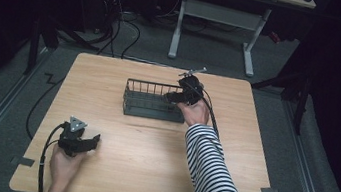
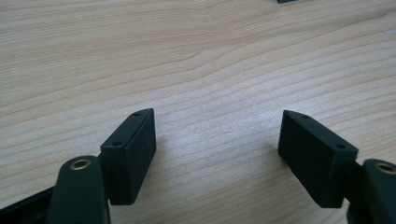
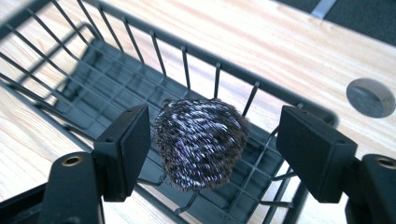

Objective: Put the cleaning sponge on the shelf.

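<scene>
1. Nearest the lens in the right gripper view: two black jaws rising from the bottom edge, spread wide apart. Right gripper (image 3: 212,149) grips nothing.
2. Between those jaws, a bit further off: a steel wool scrubber (image 3: 201,142), dark w/ shiny purple-silver strands, roundish.
3. Scrubber sits at the near end of the wire basket (image 3: 126,84), inside it, up against the end wall's bars. It looks very close to the left-hand jaw pad; can't tell if they touch. Clear gap to the right-hand pad.
4. Basket: dark metal, long and rectangular, upright bars all round, grid floor. Rest of the floor bare.
5. High view now: basket (image 1: 149,108) stands mid-table, a bit toward the far side. Right gripper (image 1: 174,96) hangs over its right end, person's right hand (image 1: 195,112) behind it, striped sleeve (image 1: 212,177) running back to the bottom edge.
6. Grey round disc (image 3: 371,97) set in the table top, beyond the basket in the right gripper view, well apart from the scrubber.
7. Left side: left gripper (image 1: 93,142) rests low at the near left corner of the wooden table (image 1: 147,173), held in the left hand (image 1: 64,164), grey 3-cornered plate on top, cable trailing off the edge.
8. Left gripper view: left gripper (image 2: 217,149) jaws wide apart, bare wood between them. Well apart from the basket.
</scene>
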{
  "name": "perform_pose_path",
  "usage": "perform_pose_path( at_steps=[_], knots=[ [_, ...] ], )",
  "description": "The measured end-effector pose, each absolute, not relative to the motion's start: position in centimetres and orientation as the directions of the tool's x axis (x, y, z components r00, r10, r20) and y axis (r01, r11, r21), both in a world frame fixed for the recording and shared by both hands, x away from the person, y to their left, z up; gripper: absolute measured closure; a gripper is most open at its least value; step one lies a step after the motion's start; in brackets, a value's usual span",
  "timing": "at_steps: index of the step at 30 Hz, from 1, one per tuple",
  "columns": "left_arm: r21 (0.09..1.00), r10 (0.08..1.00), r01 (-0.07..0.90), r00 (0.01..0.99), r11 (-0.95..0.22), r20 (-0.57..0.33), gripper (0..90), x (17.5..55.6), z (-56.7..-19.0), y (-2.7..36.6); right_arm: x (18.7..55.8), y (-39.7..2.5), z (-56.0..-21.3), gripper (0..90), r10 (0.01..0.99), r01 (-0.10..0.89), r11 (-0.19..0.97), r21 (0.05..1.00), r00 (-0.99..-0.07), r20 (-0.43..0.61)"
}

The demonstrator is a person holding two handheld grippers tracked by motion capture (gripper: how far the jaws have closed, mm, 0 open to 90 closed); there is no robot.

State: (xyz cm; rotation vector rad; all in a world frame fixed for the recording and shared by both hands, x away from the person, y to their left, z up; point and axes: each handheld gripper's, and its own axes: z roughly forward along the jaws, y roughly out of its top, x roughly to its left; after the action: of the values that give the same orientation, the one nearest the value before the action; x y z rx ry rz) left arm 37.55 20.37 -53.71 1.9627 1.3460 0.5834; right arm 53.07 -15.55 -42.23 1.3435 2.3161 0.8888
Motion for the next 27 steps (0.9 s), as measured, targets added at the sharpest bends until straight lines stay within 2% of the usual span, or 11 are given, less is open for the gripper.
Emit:
perform_pose_path(
  at_steps=[11, 27],
  knots=[
    [0.742, 0.931, 0.627, 0.366, -0.235, -0.014, 28.2, 37.5, -53.7, 20.4, 50.9, -17.5, -40.3, 31.8, 0.846, 0.602, 0.331, 0.727, -0.53, 0.053],
    [0.741, 0.928, 0.627, 0.372, -0.24, -0.015, 27.4, 37.6, -53.7, 20.3, 47.5, -21.0, -39.0, 35.5, 0.838, 0.576, 0.301, 0.76, -0.54, 0.077]
  ],
)
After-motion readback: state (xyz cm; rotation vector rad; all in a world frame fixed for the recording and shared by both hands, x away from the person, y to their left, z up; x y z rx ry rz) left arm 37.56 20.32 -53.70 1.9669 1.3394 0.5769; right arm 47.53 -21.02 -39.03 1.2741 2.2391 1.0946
